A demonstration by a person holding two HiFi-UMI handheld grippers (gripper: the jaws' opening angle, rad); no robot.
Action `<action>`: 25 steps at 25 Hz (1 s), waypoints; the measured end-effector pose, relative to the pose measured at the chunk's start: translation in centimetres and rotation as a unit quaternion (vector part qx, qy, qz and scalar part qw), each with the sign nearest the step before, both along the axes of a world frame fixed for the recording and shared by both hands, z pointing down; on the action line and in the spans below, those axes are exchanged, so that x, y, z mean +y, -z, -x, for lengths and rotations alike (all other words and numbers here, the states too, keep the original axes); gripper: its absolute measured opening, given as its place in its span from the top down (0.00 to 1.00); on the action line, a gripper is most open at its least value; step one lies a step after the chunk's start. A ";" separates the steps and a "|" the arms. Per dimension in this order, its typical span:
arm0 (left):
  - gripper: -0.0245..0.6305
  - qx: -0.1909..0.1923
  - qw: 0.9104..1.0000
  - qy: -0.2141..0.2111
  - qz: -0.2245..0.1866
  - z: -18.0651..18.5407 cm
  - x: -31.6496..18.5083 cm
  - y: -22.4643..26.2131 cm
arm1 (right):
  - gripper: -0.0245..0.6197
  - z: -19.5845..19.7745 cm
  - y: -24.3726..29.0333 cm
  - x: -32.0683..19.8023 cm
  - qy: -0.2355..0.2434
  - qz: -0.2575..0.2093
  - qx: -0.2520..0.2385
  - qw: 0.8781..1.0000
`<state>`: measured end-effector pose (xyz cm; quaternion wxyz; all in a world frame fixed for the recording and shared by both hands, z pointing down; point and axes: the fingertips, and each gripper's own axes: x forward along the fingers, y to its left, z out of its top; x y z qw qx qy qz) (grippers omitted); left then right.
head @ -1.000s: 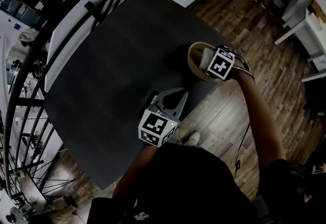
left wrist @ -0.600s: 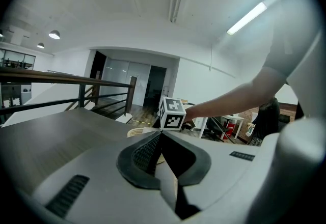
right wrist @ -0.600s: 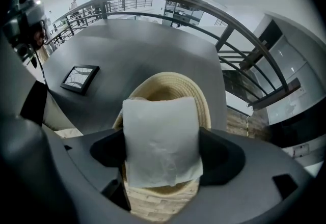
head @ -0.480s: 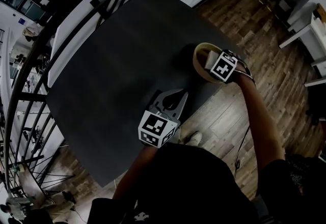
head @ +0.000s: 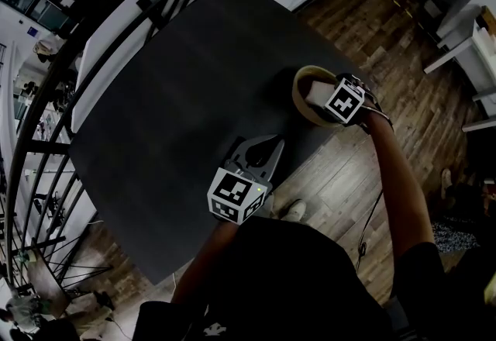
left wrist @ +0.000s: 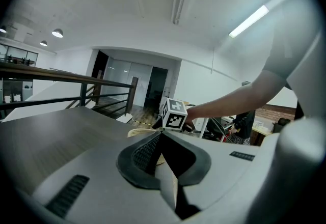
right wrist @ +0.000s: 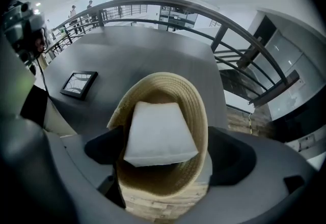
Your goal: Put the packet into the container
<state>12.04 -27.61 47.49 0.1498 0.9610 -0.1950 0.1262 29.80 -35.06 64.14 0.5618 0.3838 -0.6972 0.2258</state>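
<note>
Woven basket (right wrist: 199, 116) on dark table's (head: 194, 76) near edge, white packet (right wrist: 159, 131) inside; right gripper (right wrist: 165, 156) jaws opening either side of packet; left gripper (left wrist: 161, 136) jaws together, empty, over same edge

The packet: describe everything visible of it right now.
The packet is a plain white, flat, pillow-like pouch, roughly rectangular, with no print visible. It lies tilted inside the woven, straw-coloured container, resting against its inner wall. The right gripper hangs over it with its jaws opening on either side, and the pads do not appear to press on it. Nothing else is seen touching it.
</note>
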 end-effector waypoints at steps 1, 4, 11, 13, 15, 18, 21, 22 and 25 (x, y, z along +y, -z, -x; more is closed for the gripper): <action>0.95 0.000 1.000 -0.001 0.000 -0.1 0.1 0.0 | 0.19 -0.1 0.1 0.1 -0.003 0.001 -0.002 1.000; 0.95 0.002 1.000 -0.005 -0.002 -0.4 0.2 0.1 | 0.19 -0.2 0.4 -0.1 -0.004 -0.019 -0.007 1.000; 0.95 0.013 1.000 -0.012 -0.005 -0.7 0.2 0.7 | 0.19 -0.2 3.2 0.6 -0.044 -0.065 -0.043 0.996; 0.95 0.016 1.000 -0.018 -0.007 -0.9 0.5 0.8 | 0.19 -0.2 4.8 0.7 -0.063 -0.095 -0.069 0.991; 0.95 0.019 0.999 -0.026 -0.009 -1.3 0.8 0.9 | 0.19 -0.5 6.3 1.1 -0.079 -0.128 -0.083 0.985; 0.95 0.024 0.999 -0.036 -0.013 -1.9 1.1 1.1 | 0.29 -1.0 9.0 2.4 -0.111 -0.174 -0.107 0.973; 0.95 0.029 0.998 -0.044 -0.019 -2.4 1.2 1.7 | 0.51 -1.1 11.9 3.9 -0.140 -0.227 -0.132 0.955; 0.95 0.030 0.998 -0.046 -0.021 -2.6 1.2 1.9 | 0.55 -0.9 12.8 4.6 -0.145 -0.243 -0.139 0.949; 0.95 0.034 0.998 -0.053 -0.028 -3.2 1.2 2.5 | 0.66 -0.2 15.3 6.4 -0.154 -0.288 -0.152 0.933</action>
